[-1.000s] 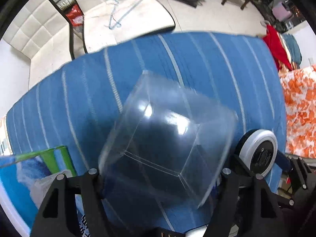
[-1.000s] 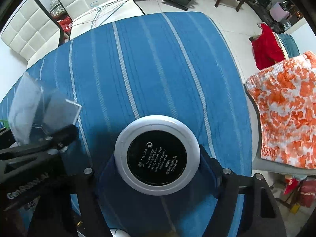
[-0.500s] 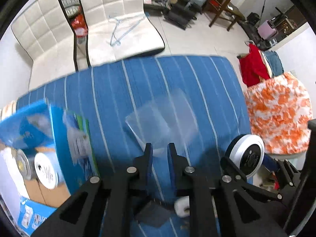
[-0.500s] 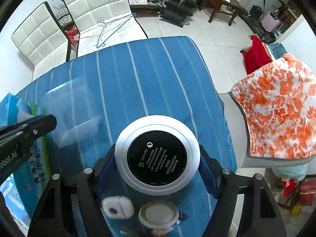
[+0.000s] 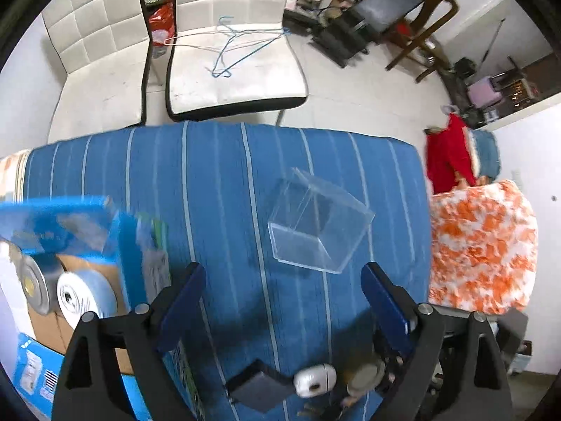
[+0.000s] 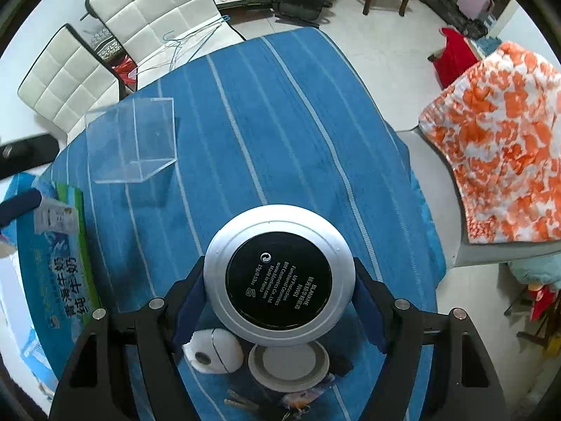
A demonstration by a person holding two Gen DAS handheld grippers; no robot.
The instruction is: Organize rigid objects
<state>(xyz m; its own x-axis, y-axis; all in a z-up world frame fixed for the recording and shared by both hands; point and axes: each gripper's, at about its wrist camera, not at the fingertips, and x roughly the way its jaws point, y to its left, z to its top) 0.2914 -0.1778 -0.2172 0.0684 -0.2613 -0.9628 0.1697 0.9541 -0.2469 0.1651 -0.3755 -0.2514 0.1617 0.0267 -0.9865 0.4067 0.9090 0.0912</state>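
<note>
Only right wrist view shows round compact (image 6: 278,275) gripped.

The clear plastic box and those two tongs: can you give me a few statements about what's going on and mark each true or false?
1. The clear box stands on the blue striped cloth, free of both tongs. True.
2. The left tongs are clamped on the clear box. False: they are open and hold nothing.
3. The right tongs grip a round compact with a black label. True.
4. A wire hanger lies on the table. False: it lies on a white chair.
</note>
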